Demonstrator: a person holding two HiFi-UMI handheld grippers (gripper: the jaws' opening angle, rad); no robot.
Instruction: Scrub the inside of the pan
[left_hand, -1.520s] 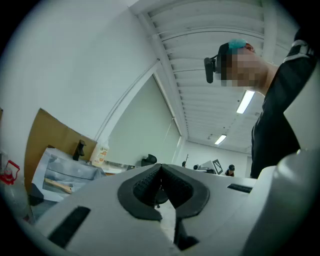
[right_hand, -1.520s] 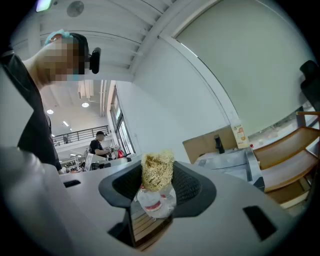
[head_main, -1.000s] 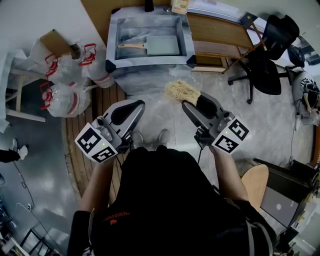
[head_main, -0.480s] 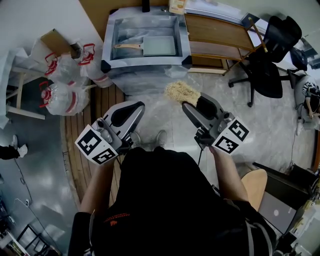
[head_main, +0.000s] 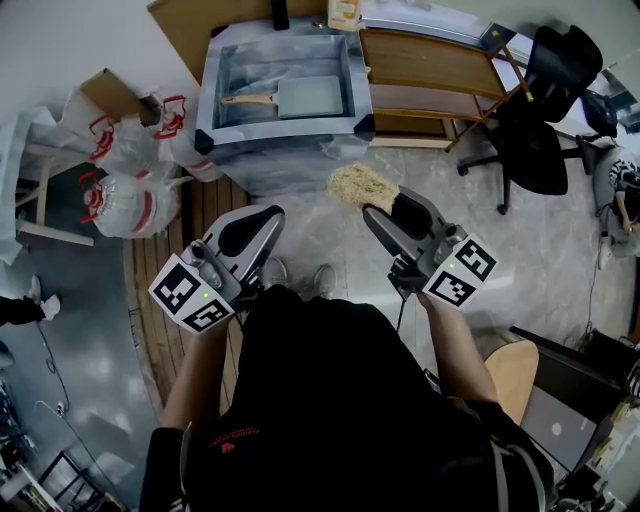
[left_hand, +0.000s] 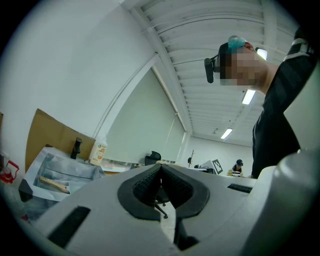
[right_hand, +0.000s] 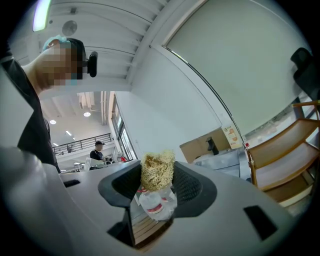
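Sink basin (head_main: 218, 90): at 12 o'clock in my head view, lined with plastic sheet and well apart from both grippers. A wooden rack (head_main: 430, 70) stands just beside it at its 3 o'clock.
Square pan (head_main: 315, 96): lies flat on the basin floor, in the right half, open side up.
Pan's long axis: runs 9 to 3 o'clock across my view. The wooden handle (head_main: 246, 99) points to 9 and the pan body sits at the 3 end.
Left gripper (head_main: 262, 214): jaws pressed together with nothing between them. I hold it low over the floor, nose toward 12.
Right gripper (head_main: 385, 205): jaws pinching the scrubber, nose toward 11.
Scrubber (head_main: 364, 184): a tan, fibrous wad that sticks out past the jaw tips. It hangs over the floor, short of the basin's near wall.
Relation that counts: the pan body lies at about 11 o'clock from the scrubber, well apart and beyond the near wall. I judge the right gripper the nearer to the pan body and the left the nearer to the handle. So I expect to carry the scrubber forward and down into the pan while the left goes to steady the handle. Scrubbing has not yet begun.
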